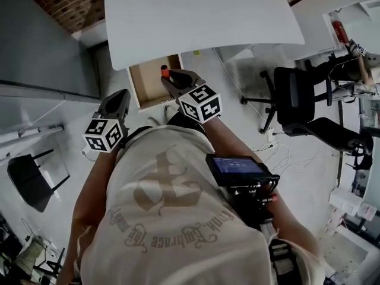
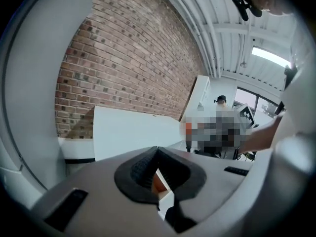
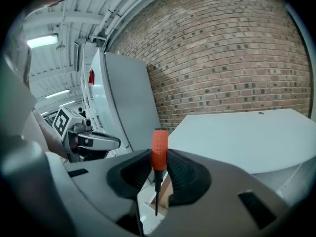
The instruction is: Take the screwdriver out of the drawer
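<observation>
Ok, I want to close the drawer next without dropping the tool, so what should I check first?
1. Grip on the screwdriver: ok, the right gripper has its jaws shut on the orange handle, shaft hanging down.
2. Screwdriver out of the drawer: ok, it seems held above it.
3. Left gripper free to push: ok, jaws together with nothing between them.
4. Drawer closed: not ok, it stands open under the desk top.
5. Nothing sticking up inside the drawer: cannot tell, the right gripper hides part of it.

Left tongs (image 2: 157,153) closed, right tongs (image 3: 159,158) clamped
</observation>
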### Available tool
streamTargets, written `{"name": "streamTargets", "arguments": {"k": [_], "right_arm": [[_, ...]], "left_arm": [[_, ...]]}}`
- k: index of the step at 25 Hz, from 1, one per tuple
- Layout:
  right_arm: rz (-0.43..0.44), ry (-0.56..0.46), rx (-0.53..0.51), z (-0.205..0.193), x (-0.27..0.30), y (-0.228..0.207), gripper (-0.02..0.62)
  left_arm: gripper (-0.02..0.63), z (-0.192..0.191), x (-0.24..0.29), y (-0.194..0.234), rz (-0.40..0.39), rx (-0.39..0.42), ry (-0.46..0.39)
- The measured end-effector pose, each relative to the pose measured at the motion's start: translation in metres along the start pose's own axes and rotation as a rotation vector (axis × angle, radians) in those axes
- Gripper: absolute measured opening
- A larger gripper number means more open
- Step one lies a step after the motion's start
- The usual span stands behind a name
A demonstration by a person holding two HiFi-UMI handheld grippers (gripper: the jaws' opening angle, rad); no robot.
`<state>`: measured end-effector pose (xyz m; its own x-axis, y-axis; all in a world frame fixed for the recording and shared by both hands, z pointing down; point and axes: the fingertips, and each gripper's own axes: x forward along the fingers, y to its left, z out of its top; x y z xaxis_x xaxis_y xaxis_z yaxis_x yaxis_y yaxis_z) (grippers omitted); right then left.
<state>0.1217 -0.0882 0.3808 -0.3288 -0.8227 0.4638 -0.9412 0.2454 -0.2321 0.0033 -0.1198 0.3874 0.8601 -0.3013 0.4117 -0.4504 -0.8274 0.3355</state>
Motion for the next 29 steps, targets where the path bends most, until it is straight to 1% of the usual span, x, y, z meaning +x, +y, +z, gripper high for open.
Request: {"name": "streamTargets", "arguments": {"k": [5,9,17,23,29], "right_arm": [[-0.049,0.004,0.037,-0.016,-0.015,-0.004,0.107],[-0.065,0.007,0.045,-0.022,-0.022,-0.004,0.107],[-0.035,0.01,0.032,-0.021,-0.014,0.0,0.107],[-0.032,0.024,0.023,-0.017,-0.007,-0.001,0.107],[-0.052,0.018,0.033,-0.016,-0.011,-0.007,0.107]], "left_arm": [[0.02,-0.004,0.007,-0.01,-0.049,0.014,0.022],[0.02,-0.003,0.006,-0.018,-0.068,0.023,0.023],[0.02,-0.005,0.001,-0.01,-0.033,0.005,0.014],[0.02,-0.006,0.007,-0.006,-0.04,-0.011,0.02],[0.02,-0.008,0.01,-0.006,-0.048,-0.021,0.029]]}}
